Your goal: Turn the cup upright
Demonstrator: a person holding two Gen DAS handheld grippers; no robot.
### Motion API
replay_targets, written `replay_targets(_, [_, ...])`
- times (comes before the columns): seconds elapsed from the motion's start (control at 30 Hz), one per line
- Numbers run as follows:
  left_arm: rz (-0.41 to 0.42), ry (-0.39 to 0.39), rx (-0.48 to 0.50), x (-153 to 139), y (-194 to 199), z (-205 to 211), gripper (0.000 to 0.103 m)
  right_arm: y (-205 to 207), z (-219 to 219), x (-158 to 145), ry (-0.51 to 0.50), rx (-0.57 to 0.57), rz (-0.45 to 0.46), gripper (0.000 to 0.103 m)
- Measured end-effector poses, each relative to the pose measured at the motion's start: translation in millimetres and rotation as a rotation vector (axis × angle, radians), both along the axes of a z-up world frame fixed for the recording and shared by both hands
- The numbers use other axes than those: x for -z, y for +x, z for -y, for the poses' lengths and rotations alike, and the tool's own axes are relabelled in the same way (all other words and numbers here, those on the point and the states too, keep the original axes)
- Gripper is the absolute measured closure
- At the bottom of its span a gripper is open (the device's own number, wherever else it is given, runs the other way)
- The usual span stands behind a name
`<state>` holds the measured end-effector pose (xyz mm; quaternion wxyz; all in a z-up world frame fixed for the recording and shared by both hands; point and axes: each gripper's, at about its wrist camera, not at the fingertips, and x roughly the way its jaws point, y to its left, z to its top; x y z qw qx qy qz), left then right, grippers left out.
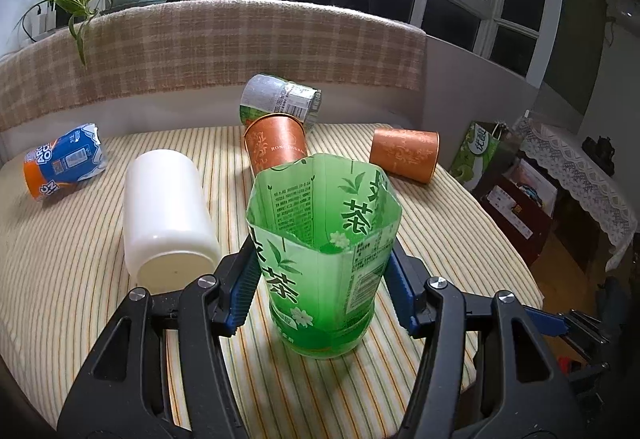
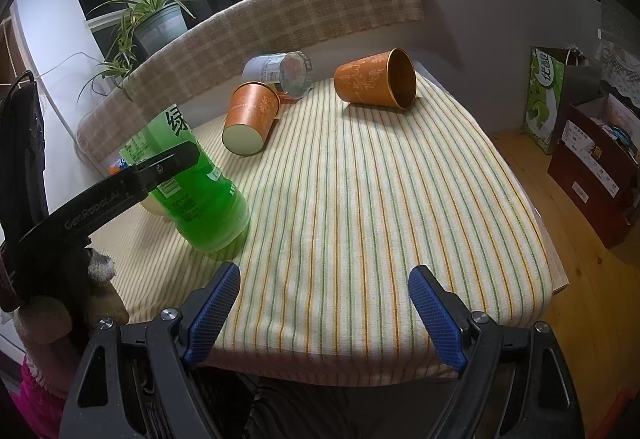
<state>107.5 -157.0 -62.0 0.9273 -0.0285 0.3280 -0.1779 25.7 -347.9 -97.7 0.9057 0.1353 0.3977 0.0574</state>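
A green cut-bottle cup (image 1: 324, 263) stands upright on the striped tablecloth (image 1: 80, 299), open end up. My left gripper (image 1: 322, 275) is shut on the green cup, blue pads (image 1: 244, 285) on both sides. In the right wrist view the green cup (image 2: 200, 191) stands at the left with the left gripper's finger across it. My right gripper (image 2: 324, 311) is open and empty over the table's near edge.
Several cups lie on their sides: a white one (image 1: 166, 215), a blue-orange one (image 1: 64, 159), a silver-green one (image 1: 280, 99), two orange ones (image 1: 276, 147) (image 1: 404, 155). A plaid-covered backrest (image 1: 240, 39) bounds the far side. Boxes and bags (image 2: 592, 143) stand on the floor at the right.
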Motion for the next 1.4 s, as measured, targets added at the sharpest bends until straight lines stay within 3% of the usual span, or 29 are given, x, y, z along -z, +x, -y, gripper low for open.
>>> replay_targets(0.2, [-0.03, -0.021, 0.019, 2, -2, -4, 0.044, 0, -2, -1, 0.0, -0.003, 0.0, 0.015])
replay_targets(0.47, [-0.058, -0.048, 0.031, 6, -7, -16, 0.023, 0, -8, -3, -0.007, -0.011, 0.004, 0.015])
replay_targets(0.9, [-0.087, -0.055, 0.047, 7, -22, -31, 0.022, -4, -19, -9, -0.023, -0.025, 0.02, 0.015])
replay_targets(1.0, [-0.085, -0.056, 0.038, 8, -26, -37, 0.013, -5, -22, -11, -0.03, -0.032, 0.029, 0.015])
replay_targets(1.2, [-0.085, -0.061, 0.019, 8, -32, -52, 0.012, -5, -28, -15, -0.038, -0.043, 0.046, 0.015])
replay_targets(1.4, [-0.033, -0.056, -0.032, -3, -45, -70, 0.012, -9, -30, -25, -0.042, -0.036, 0.092, 0.015])
